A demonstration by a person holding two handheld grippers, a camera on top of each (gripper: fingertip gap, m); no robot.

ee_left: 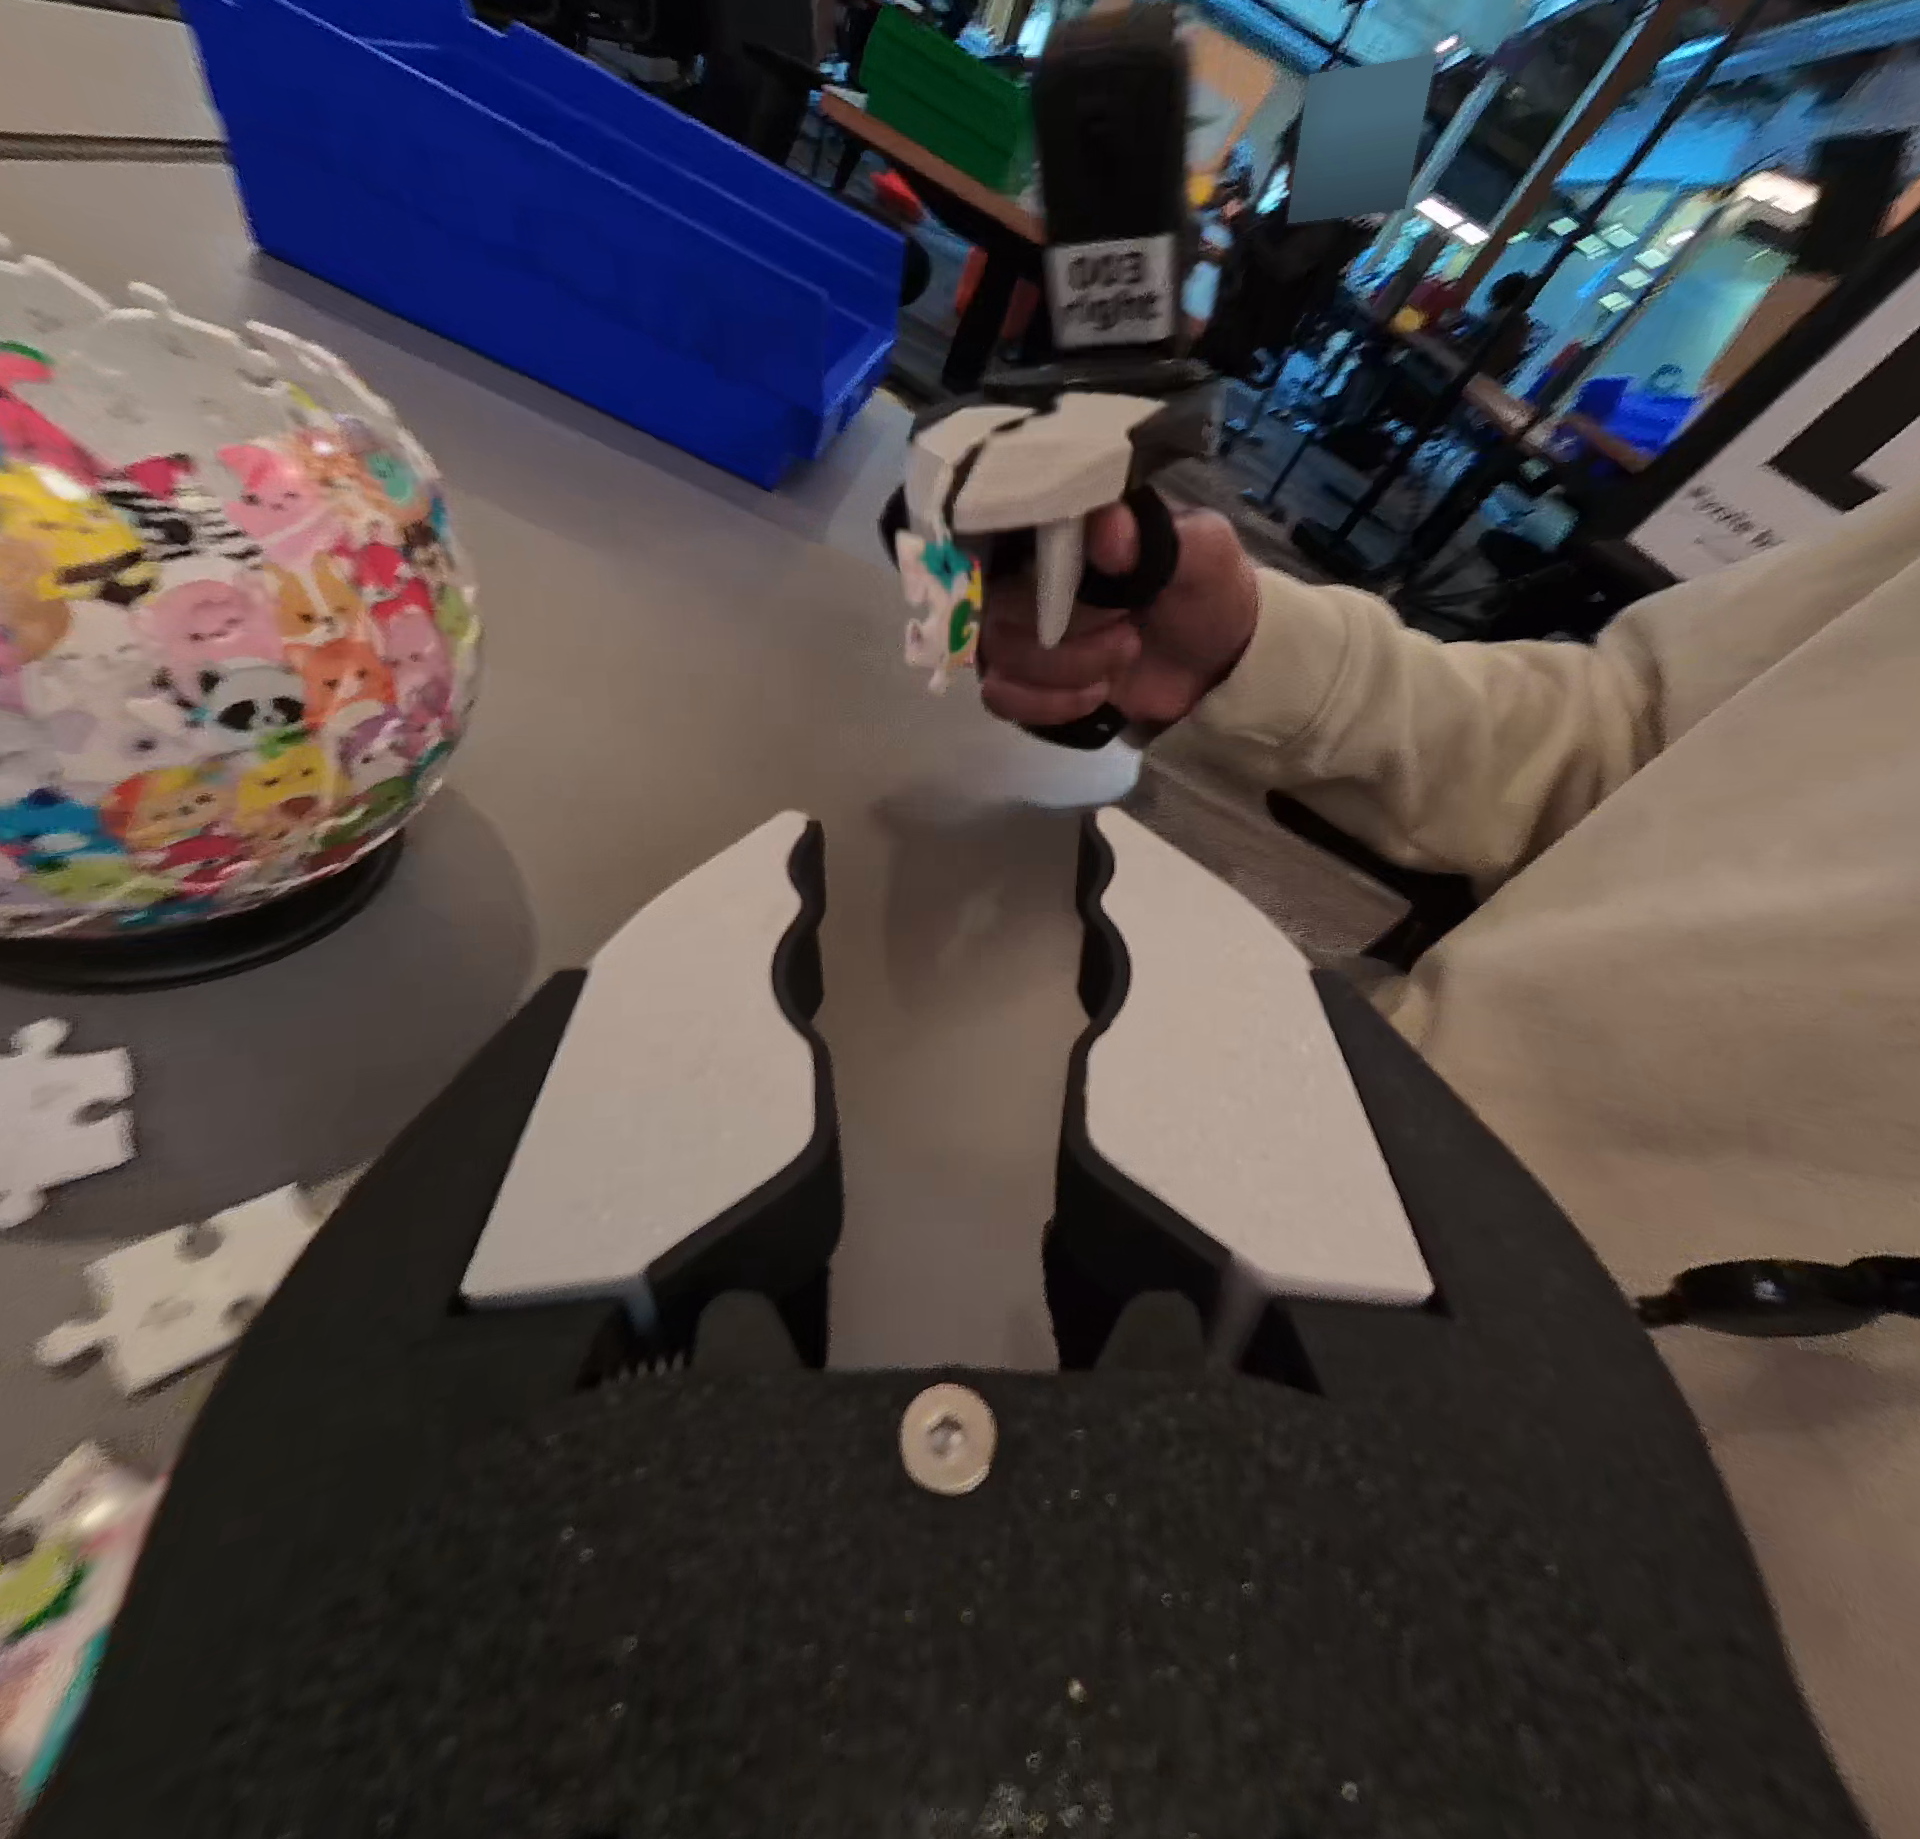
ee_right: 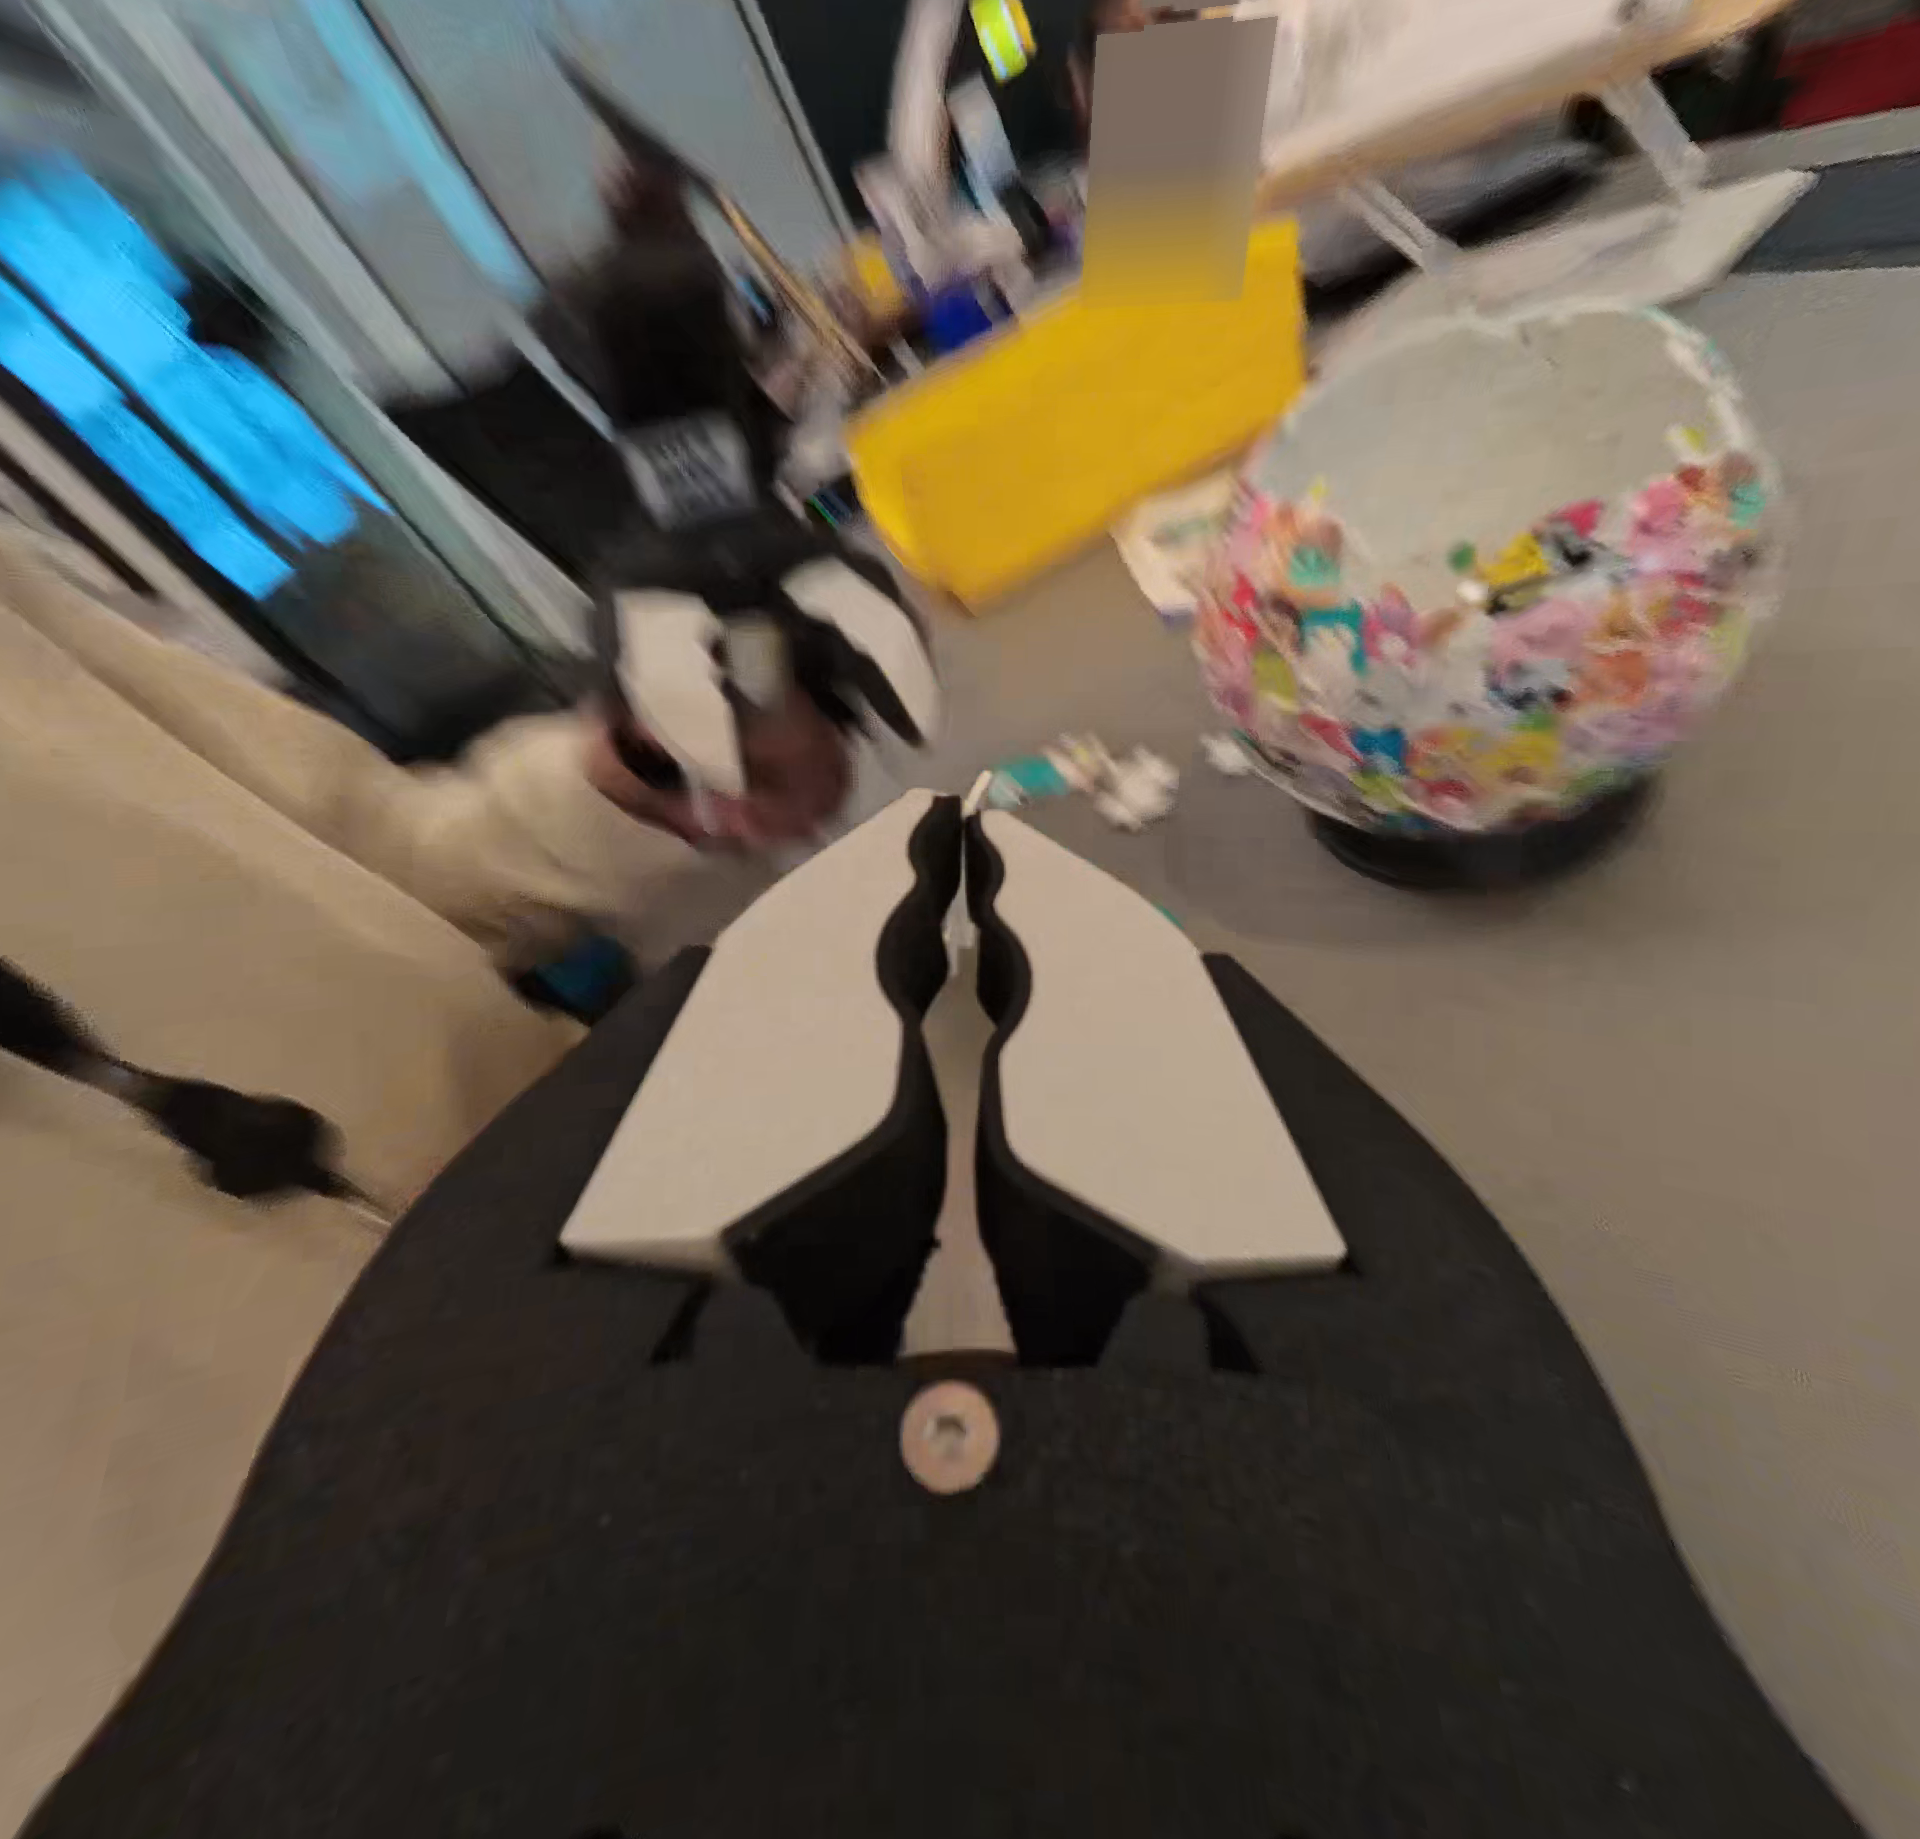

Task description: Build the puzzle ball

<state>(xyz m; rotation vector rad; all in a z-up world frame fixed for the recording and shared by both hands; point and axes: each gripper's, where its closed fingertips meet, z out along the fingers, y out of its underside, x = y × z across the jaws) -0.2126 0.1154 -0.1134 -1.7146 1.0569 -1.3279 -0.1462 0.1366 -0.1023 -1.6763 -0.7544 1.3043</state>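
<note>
Left gripper [ee_left: 945, 942]: jaws parted wide, empty, waiting above the grey table [ee_left: 665, 646].
Right gripper [ee_right: 961, 859]: jaws pinched on a colourful cardboard puzzle piece [ee_left: 940, 610], lifted for fitting.
Ball: half-built cartoon-printed puzzle ball [ee_left: 197, 636] on its black stand at 9 o'clock, top open.
Spares: white loose pieces [ee_left: 62, 1114] at 8 o'clock.

Left of the left gripper [ee_left: 948, 968], the puzzle ball [ee_left: 223, 636] runs off the picture's edge, so its far side is out of sight, and its black base [ee_left: 301, 922] shows only as a sliver. Loose pieces [ee_left: 62, 1114] low on that side are cut off too, their printed faces mostly turned away. Ahead, the right gripper [ee_left: 940, 542] pinches a puzzle piece [ee_left: 943, 600], half of it buried between the fingers. In the right wrist view everything smears: the left gripper [ee_right: 790, 688] up ahead is a streak, and whether it is parted cannot be read there. The held piece [ee_right: 977, 802] is a thin edge only.
</note>
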